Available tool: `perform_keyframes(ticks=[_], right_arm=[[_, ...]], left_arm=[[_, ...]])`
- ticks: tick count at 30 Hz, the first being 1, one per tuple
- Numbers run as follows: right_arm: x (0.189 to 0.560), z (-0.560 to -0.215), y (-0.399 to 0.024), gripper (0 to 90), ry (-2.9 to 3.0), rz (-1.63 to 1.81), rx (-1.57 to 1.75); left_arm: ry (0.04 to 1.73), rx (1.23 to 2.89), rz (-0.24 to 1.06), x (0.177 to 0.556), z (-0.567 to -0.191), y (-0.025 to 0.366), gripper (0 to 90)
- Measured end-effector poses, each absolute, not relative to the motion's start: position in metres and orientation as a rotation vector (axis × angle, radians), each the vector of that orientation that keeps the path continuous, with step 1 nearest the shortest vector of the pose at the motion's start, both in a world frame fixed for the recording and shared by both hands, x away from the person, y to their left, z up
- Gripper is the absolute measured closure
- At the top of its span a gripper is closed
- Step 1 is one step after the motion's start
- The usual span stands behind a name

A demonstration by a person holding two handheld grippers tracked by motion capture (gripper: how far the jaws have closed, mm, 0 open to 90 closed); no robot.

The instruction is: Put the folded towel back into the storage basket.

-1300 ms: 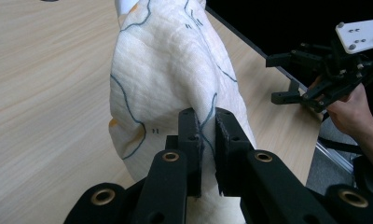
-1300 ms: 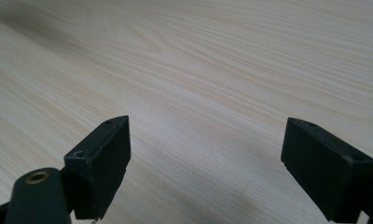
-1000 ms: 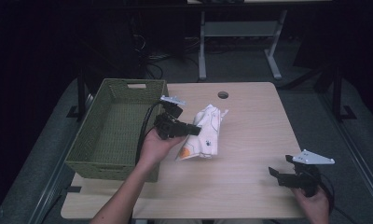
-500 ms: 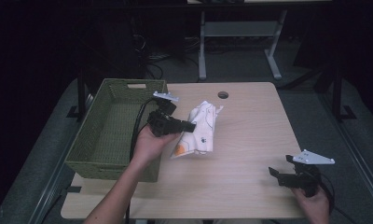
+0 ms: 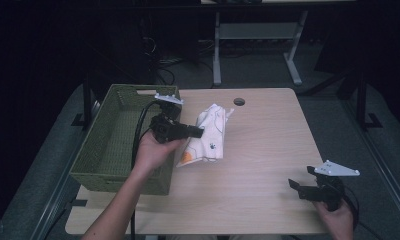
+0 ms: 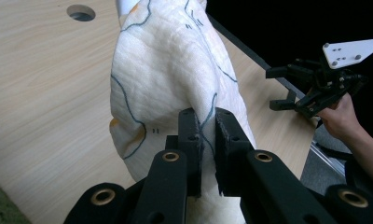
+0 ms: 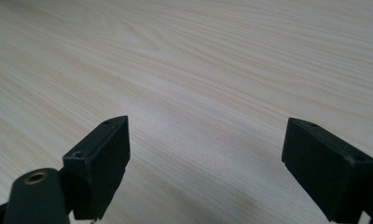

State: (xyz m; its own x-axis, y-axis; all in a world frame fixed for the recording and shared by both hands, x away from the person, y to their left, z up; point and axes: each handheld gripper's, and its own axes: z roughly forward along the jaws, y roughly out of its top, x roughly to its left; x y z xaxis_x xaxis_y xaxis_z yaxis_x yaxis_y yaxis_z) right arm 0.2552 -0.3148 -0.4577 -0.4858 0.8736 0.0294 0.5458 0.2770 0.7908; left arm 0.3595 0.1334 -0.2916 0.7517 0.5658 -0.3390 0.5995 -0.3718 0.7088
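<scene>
High view: left tool (image 5: 198, 132) pinches white printed cloth (image 5: 210, 137) just right of green basket (image 5: 113, 145), cloth draping to worktop (image 5: 268, 150).

Left tool view: soft, light, floppy; hold bunched fold.

Right tool view: right tool (image 7: 205, 163) wide, nothing held.

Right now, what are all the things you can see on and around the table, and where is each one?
White quilted cloth with blue lines and orange patches: one, bunched on the table's middle-left, beside the basket, a fold pinched in the left tongs.
Green woven rectangular basket: one, at the table's left edge, nothing visible inside.
Light wooden table: one, with a round hole near its far edge.
Grey metal desk frame: one, on the dark floor behind the table.
Left tongs: one, black, shut on the cloth, held by the left hand.
Right tongs: one, black, open over bare wood at the near right corner, in the right hand.
</scene>
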Motion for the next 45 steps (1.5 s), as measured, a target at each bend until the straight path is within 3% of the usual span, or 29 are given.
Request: perform_keyframes(ticks=[45], right_arm=[[0.257,-0.46,-0.313,14.9,2.159,1.049,1.275]], left_arm=[[1.015,1.972,-0.007,0.367,-0.28,0.241,83.0]])
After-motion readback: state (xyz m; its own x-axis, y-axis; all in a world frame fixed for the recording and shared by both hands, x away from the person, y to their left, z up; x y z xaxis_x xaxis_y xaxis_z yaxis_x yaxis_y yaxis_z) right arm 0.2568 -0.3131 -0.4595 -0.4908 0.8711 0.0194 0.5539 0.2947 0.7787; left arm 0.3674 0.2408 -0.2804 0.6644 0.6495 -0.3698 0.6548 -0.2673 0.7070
